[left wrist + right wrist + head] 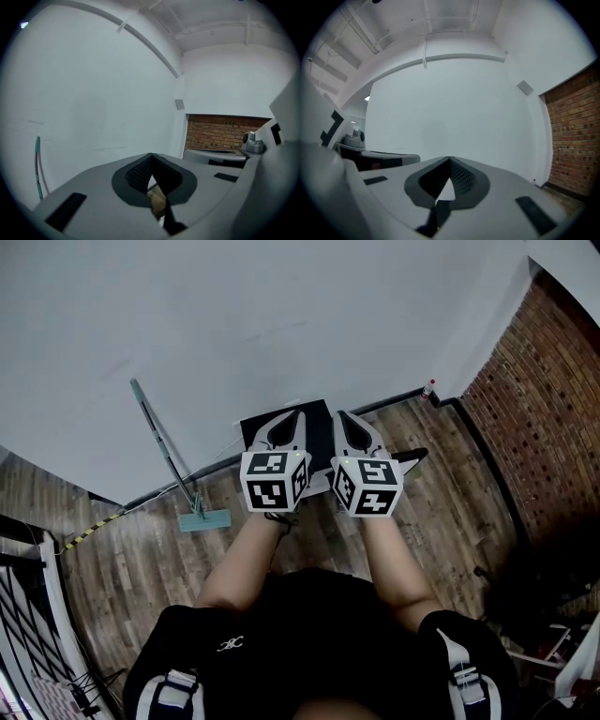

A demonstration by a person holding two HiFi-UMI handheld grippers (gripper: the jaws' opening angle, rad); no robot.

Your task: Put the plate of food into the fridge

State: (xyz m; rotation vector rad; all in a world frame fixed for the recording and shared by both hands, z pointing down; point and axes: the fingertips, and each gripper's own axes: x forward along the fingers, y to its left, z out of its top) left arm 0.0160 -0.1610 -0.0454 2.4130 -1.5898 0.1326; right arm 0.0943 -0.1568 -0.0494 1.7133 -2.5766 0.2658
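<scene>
No plate of food and no fridge show in any view. In the head view a person's two hands hold the grippers side by side at waist height, both aimed at a white wall (234, 324). The left gripper (298, 416) has its jaws together at the tip, with nothing between them. The right gripper (340, 416) is also shut and empty. In the left gripper view the left gripper (151, 155) shows its dark pads meeting at a point. The right gripper view shows the same for the right gripper (450, 160).
A teal-headed mop (173, 465) leans on the wall at the left. A black board (321, 420) lies on the wooden floor (450, 512) under the grippers. A brick wall (544, 381) runs along the right, with a small bottle (429, 388) near the corner.
</scene>
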